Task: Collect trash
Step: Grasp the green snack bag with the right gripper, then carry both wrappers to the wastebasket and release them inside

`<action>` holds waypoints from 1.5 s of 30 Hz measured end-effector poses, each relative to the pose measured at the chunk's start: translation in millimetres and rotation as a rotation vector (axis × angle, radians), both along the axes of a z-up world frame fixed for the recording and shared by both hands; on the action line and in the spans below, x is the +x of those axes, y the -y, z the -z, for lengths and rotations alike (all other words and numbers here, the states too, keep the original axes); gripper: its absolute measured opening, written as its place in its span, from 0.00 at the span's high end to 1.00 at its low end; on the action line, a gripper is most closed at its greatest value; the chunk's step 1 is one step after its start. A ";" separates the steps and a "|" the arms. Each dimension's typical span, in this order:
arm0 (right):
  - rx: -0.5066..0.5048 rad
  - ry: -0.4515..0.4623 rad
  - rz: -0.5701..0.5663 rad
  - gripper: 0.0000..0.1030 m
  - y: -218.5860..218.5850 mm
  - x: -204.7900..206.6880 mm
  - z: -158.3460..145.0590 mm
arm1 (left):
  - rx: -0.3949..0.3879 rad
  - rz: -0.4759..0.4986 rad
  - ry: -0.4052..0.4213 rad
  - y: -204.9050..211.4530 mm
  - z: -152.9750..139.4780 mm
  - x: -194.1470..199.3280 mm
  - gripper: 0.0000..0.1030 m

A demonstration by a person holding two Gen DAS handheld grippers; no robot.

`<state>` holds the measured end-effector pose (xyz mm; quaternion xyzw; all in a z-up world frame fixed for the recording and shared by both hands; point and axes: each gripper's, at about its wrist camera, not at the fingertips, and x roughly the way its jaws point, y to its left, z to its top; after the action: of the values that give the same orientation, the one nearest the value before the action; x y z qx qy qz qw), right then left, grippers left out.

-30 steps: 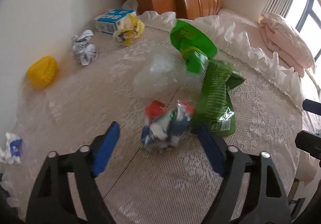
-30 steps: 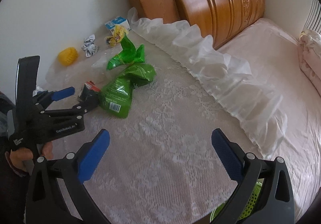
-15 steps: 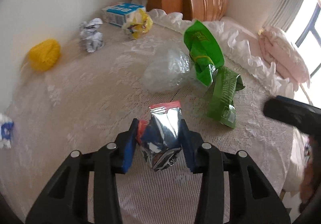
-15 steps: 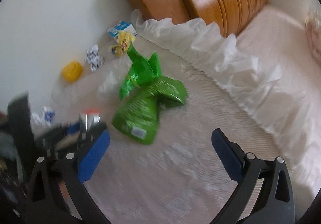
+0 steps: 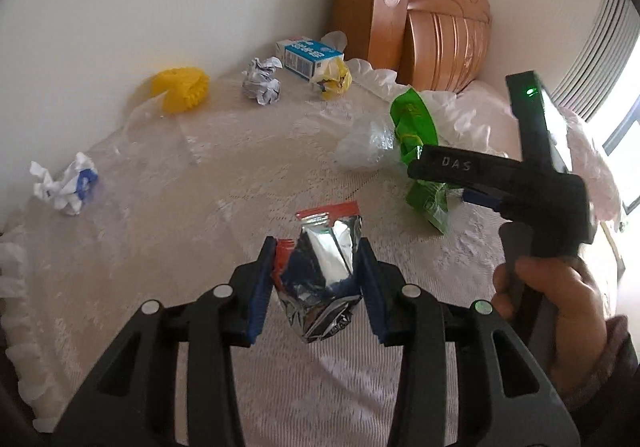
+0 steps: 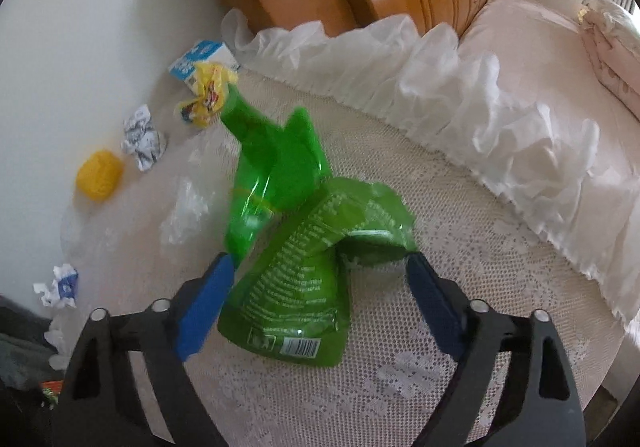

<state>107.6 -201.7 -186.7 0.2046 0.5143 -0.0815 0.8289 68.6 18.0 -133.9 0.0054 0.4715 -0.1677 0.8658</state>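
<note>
Left gripper (image 5: 318, 279): jaws narrow, clamped on a crumpled foil snack wrapper (image 5: 320, 279) with a red edge; wrapper looks lifted clear of the lace bedspread (image 5: 224, 183). Right gripper (image 6: 320, 303): jaws wide, nothing held, straddling the lower green snack bag (image 6: 296, 287), whose barcode end sits between the pads (image 6: 204, 303). A second green bag (image 6: 272, 167) lies just ahead of the jaws, overlapping the first.

Step in hand, as a judgement: left has one piece secured, right is lining up on the green bag.

Next move calls for the right jaws to drop a bit and close across the bag's narrower midsection; thin film will likely crumple and may slip, and the overlapping bag could drag along.

Other trash ahead of the left jaws: clear plastic wrap (image 5: 364, 147), yellow wrapper (image 5: 334, 81), blue-white carton (image 5: 306, 55), paper ball (image 5: 262, 85), yellow scrubber (image 5: 180, 89), white-blue wad (image 5: 66, 185) far left. No bin visible in either view.
</note>
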 end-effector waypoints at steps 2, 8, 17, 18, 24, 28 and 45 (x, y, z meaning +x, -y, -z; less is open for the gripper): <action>0.000 0.009 -0.012 0.22 0.4 -3.7 0.1 | -0.008 -0.006 0.003 -4.4 -2.3 -6.3 0.62; -0.023 0.017 -0.087 0.25 -2.4 -3.5 -0.8 | -0.032 -0.002 -0.001 -10.1 -3.3 -10.8 0.62; -0.112 -0.002 -0.149 0.49 -11.8 7.0 2.9 | -0.032 0.012 0.008 -8.6 -7.3 -18.1 0.62; -0.085 0.001 -0.143 0.51 -6.5 4.2 3.1 | -0.030 0.015 0.011 -8.0 -7.8 -18.8 0.62; -0.025 0.019 -0.139 0.56 6.9 -14.2 -1.2 | -0.031 0.037 0.017 -4.2 -12.4 -25.2 0.62; 0.032 0.041 -0.135 0.58 15.1 -35.9 -10.1 | -0.031 0.060 0.021 1.6 -17.7 -34.1 0.62; -0.015 0.087 0.147 0.60 124.7 -264.9 -68.8 | -0.081 0.541 -0.008 147.9 -34.1 -133.0 0.62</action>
<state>-157.4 -326.4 -117.9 0.2387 0.4607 -0.1369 0.8438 -64.4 -129.9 -99.9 0.0959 0.4494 -0.4118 0.7870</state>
